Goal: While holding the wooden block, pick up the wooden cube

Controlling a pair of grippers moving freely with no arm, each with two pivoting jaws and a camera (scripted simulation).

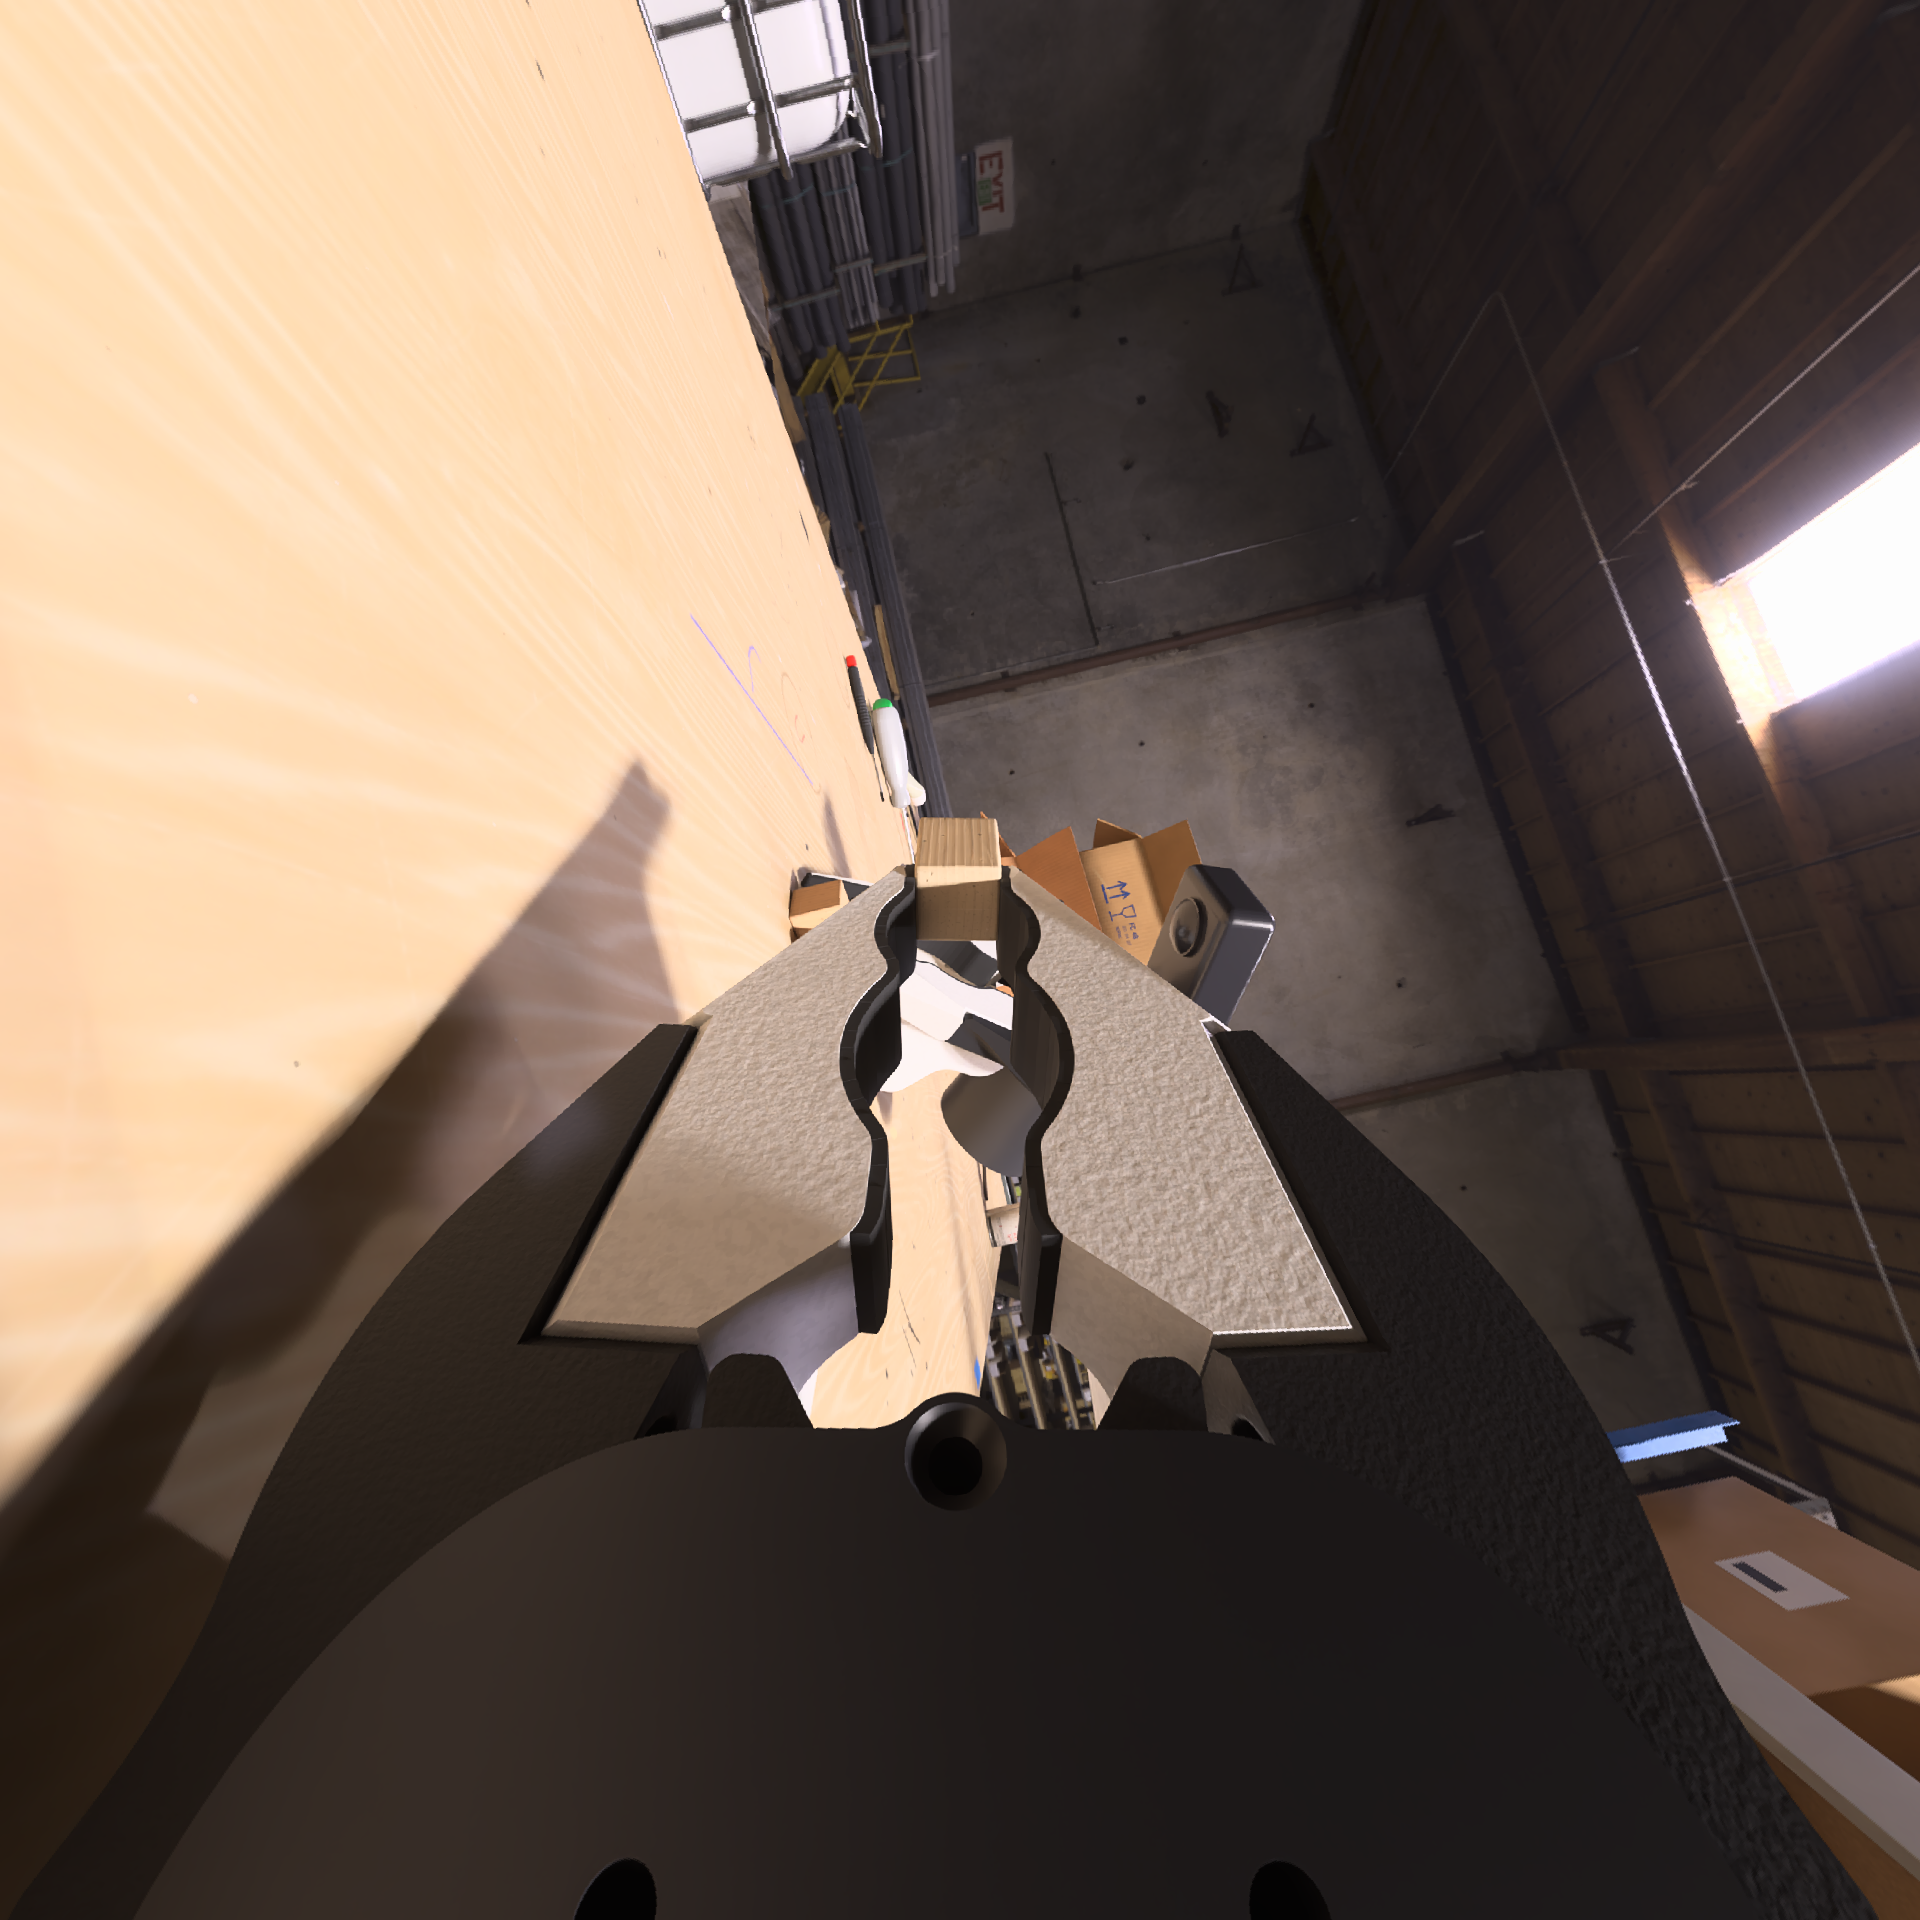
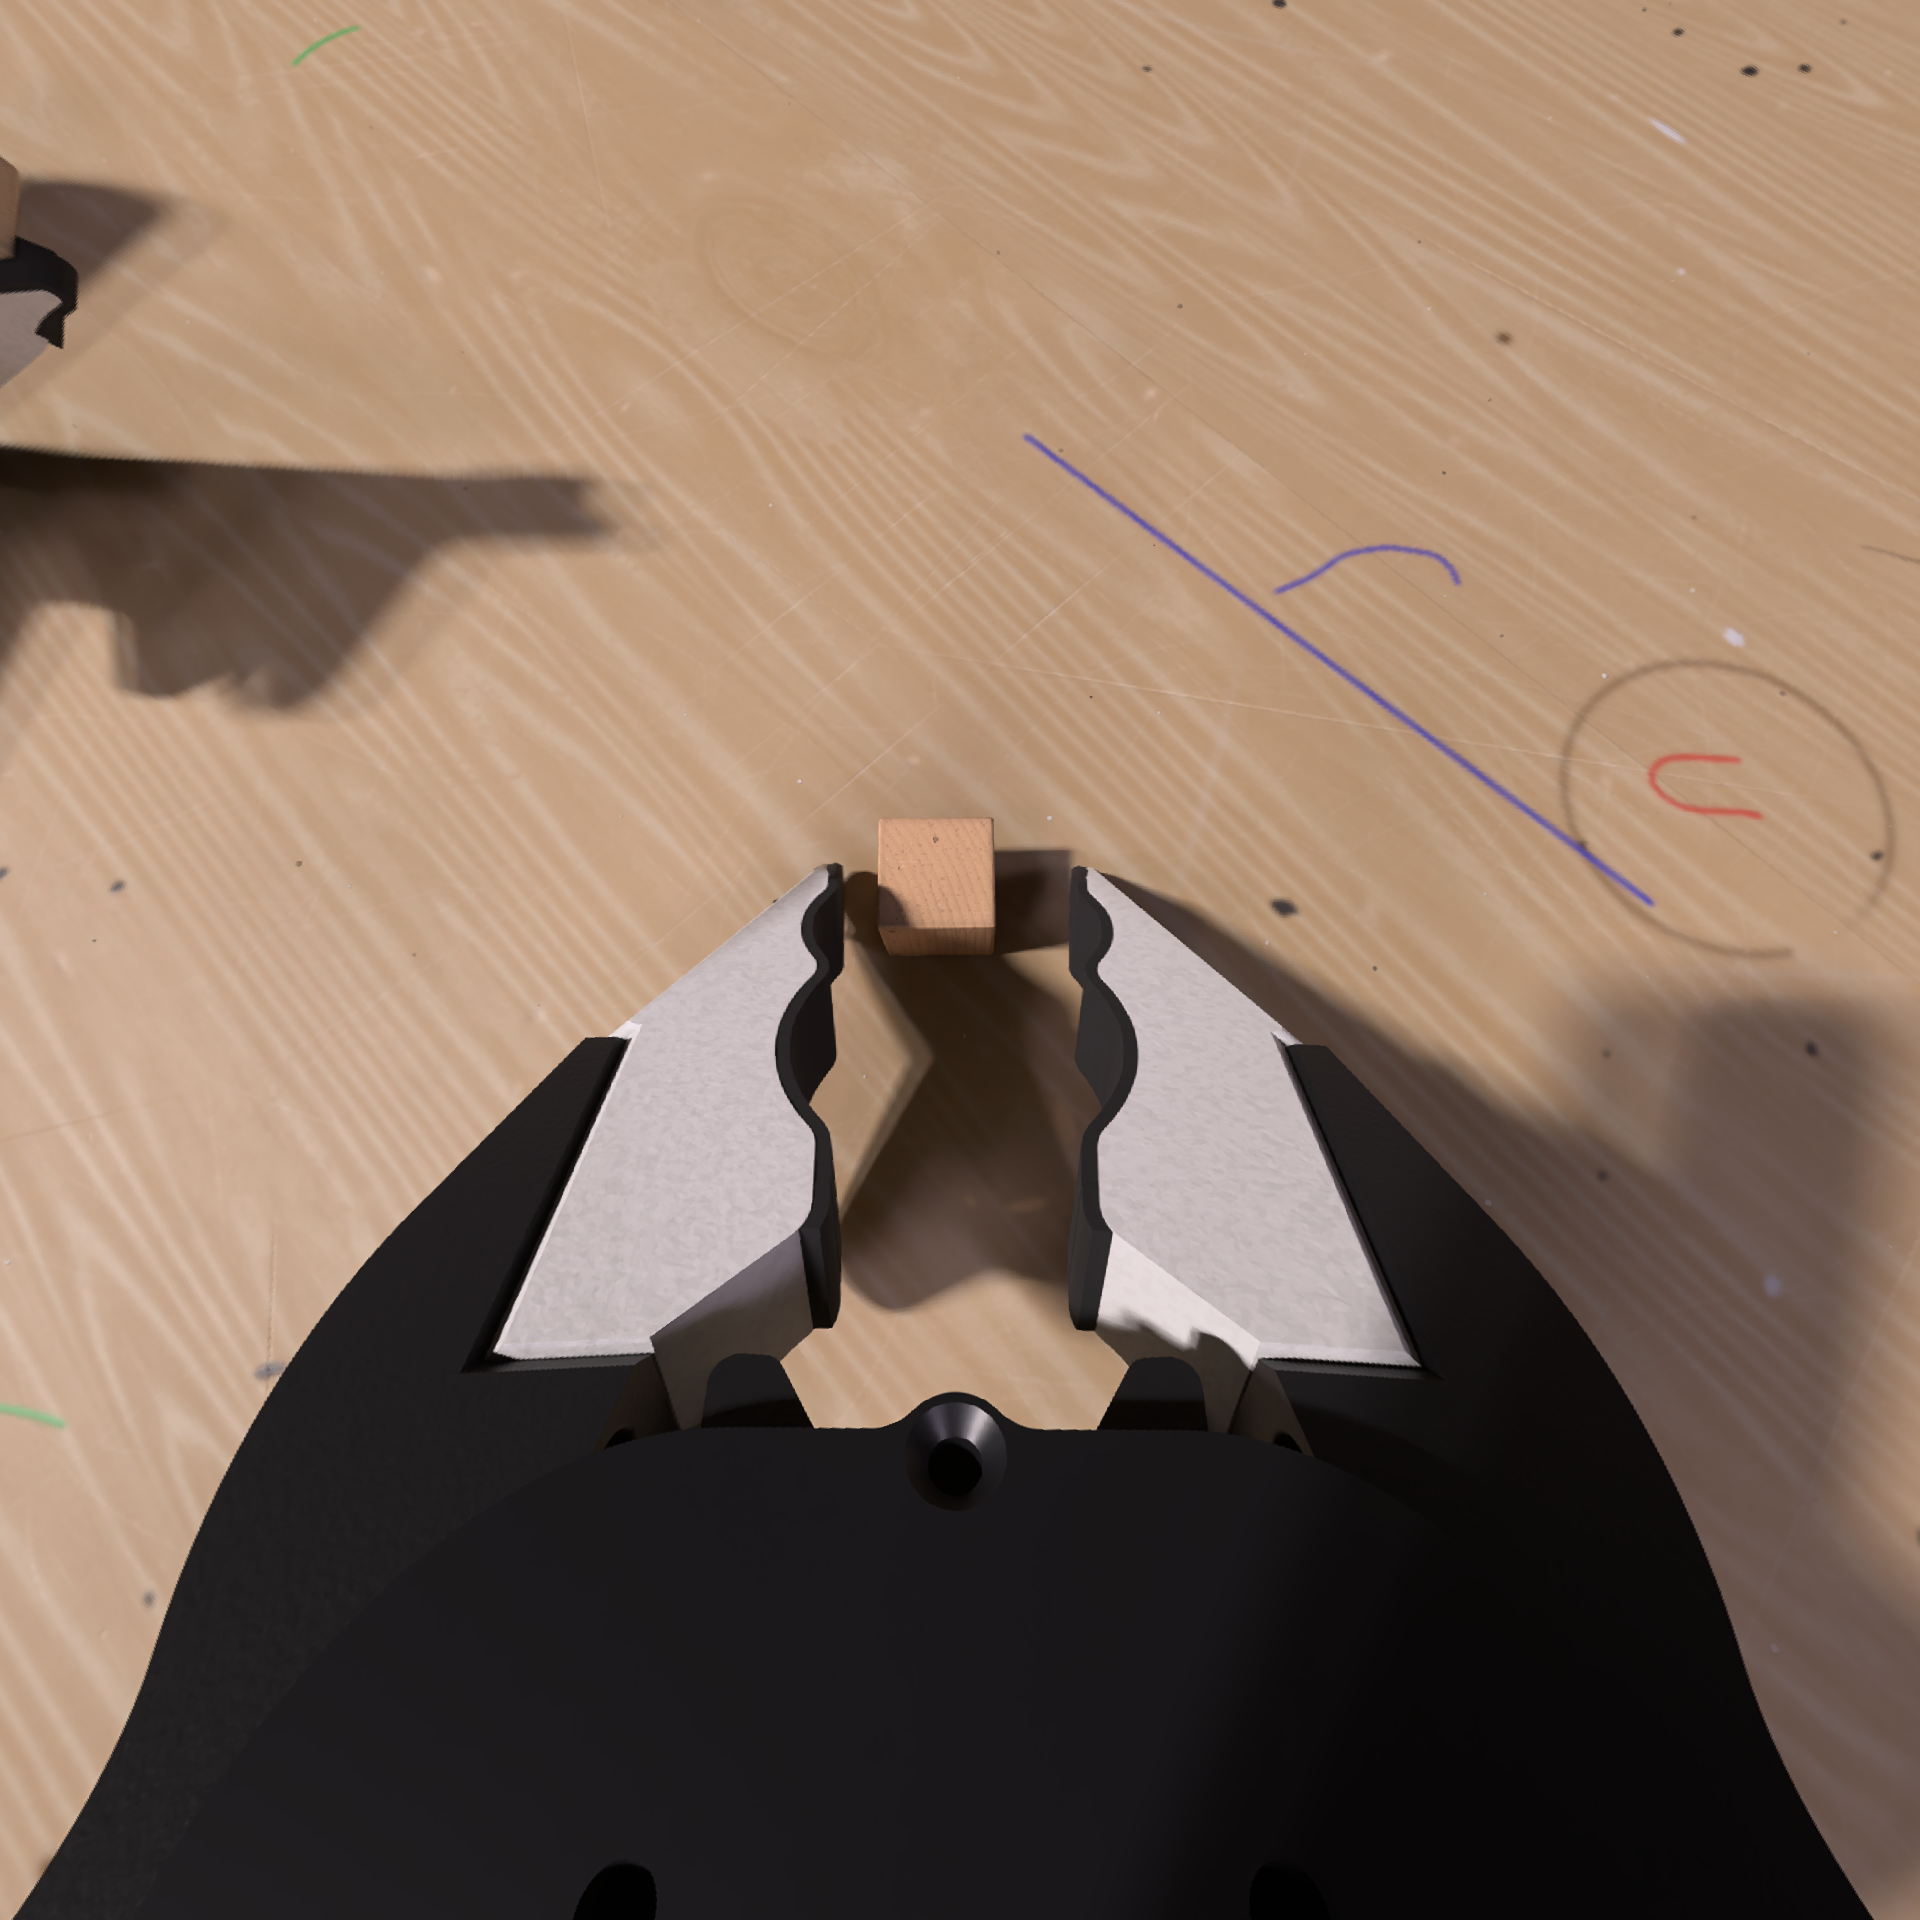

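My left gripper (image 1: pixel 957 883) is shut on a pale wooden block (image 1: pixel 957 878), held at its fingertips above the tilted wooden table (image 1: pixel 364 520). In the right wrist view my right gripper (image 2: pixel 954 883) is open and points down at the table (image 2: pixel 623 312). A small wooden cube (image 2: pixel 935 885) rests on the table just ahead of the fingertips, nearer the left finger (image 2: pixel 821 914), with a gap to each. The left gripper (image 2: pixel 31 301) shows at the left edge of the right wrist view. Part of the right gripper (image 1: pixel 1210 935) shows behind the block in the left wrist view.
Pens (image 1: pixel 894 748) lie near the table's far edge. Cardboard boxes (image 1: pixel 1122 883) stand beyond the table and another (image 1: pixel 1787 1621) at the lower right. Blue (image 2: pixel 1340 675) and red (image 2: pixel 1704 784) pen marks are on the tabletop right of the cube.
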